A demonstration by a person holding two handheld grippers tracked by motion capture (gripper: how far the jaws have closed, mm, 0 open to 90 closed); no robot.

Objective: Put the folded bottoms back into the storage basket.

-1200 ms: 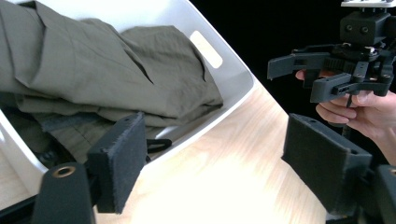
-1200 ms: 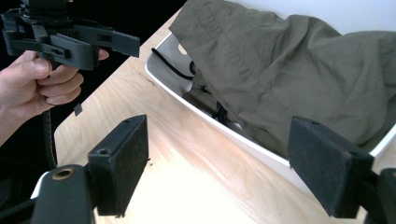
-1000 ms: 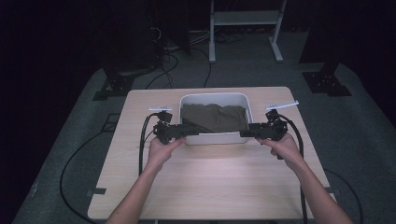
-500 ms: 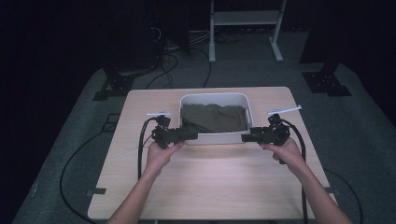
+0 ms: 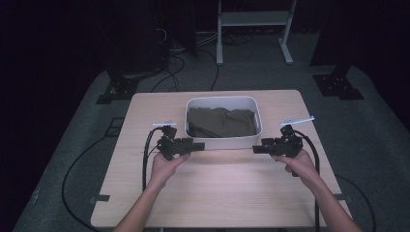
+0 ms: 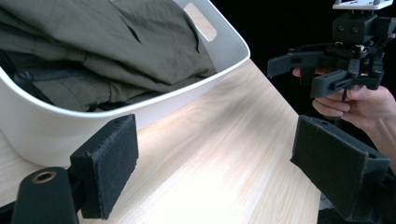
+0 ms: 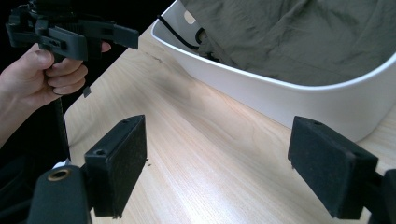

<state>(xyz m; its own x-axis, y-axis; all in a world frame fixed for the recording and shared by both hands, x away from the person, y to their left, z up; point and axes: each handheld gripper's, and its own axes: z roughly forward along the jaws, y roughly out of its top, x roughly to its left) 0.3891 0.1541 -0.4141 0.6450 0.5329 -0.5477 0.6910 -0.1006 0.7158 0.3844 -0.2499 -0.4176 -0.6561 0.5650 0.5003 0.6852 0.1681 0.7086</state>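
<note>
A white plastic tub stands at the middle of the wooden table, with a crumpled olive-green garment inside. My left gripper hovers just off the tub's near left corner and points right. My right gripper hovers off the near right corner and points left. In the left gripper view, the left gripper is open over bare wood, the tub and garment to its left. The right gripper is open too, with the tub ahead and nothing between its pads.
Each gripper view shows the other hand-held gripper facing it, the right one and the left one. Black cables trail off the table edges. Behind the table are a white frame stand and dark equipment bases on grey floor.
Both grippers have drawn back from the tub's front corners toward the person's side of the table. The tub and the garment have not moved.
</note>
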